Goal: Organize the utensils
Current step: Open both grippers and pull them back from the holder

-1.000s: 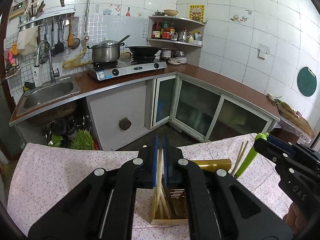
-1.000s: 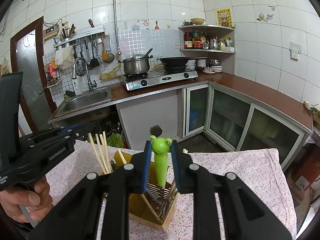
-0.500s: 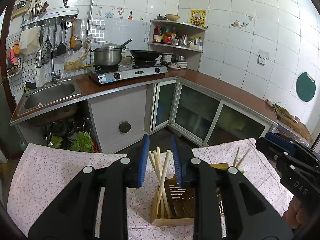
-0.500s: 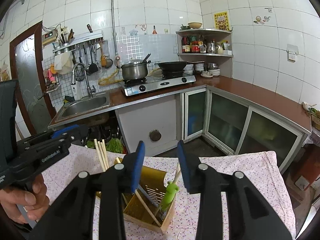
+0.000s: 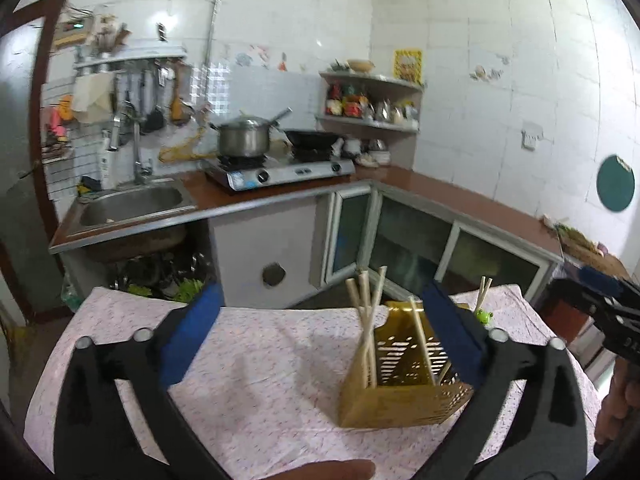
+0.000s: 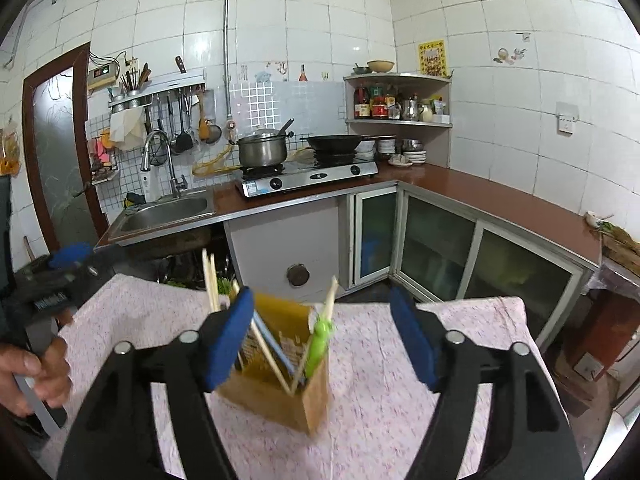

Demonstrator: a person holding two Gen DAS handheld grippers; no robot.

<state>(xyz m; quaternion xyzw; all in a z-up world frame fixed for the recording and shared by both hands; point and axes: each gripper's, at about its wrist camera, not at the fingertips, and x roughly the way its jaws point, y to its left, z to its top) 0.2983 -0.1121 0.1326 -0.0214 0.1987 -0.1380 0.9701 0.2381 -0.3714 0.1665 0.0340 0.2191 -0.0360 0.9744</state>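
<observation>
As they open, both jaws empty

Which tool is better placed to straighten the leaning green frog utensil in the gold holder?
Right, probably. The right tool, its jaws opening, has the frog utensil directly ahead between them, untouched. The left tool, also opening, sees it at the holder's far side, off centre.

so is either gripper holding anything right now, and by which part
Nothing is held. The left gripper and right gripper are both opening with no utensil gripped; the chopsticks stand in the gold holder.
</observation>
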